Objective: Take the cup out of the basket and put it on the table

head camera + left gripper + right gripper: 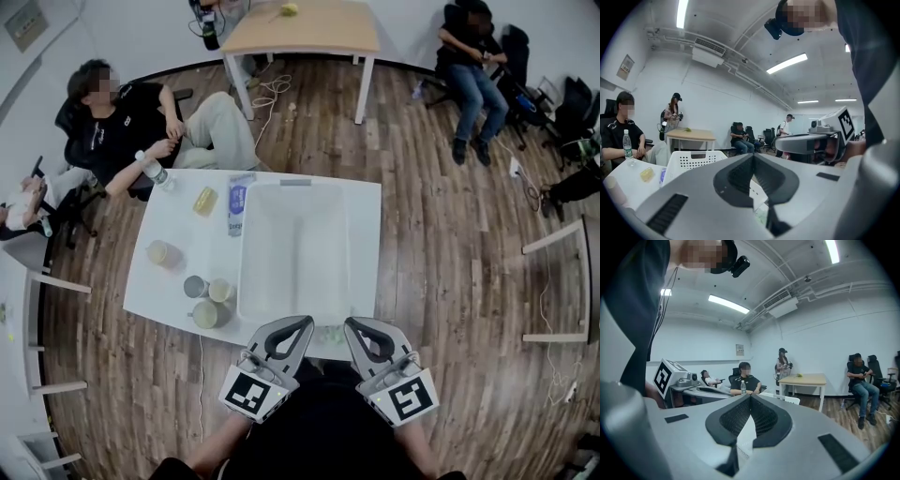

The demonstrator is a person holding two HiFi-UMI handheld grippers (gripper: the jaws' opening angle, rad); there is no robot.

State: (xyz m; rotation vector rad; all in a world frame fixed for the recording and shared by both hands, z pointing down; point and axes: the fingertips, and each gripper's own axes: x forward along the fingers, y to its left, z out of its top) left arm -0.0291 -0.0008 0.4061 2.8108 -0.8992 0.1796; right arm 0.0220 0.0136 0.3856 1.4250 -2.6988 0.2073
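Pale round cups [206,314] stand in a close group of three on the white table [178,225], just beside the left wall of the basket [246,253]. A fourth cup [162,253] stands a little apart, further left. Whether any cup is inside the basket cannot be told.

The left gripper [302,323] and the right gripper [351,323] are held low before the person's body, at the near edge of the table. Both point forward at the basket's near wall and lean slightly toward each other. The jaws of each are pressed together with nothing between them. Their shells are smooth grey and the pads [761,416] are dark and ribbed.

The basket is a white plastic box with rounded corners and a perforated wall. Beyond the cups lie a yellow block [204,200] and a blue-white packet [238,204]. A seated person [122,122] at the far left corner holds a bottle [155,171]. The floor [422,234] is of wooden planks.
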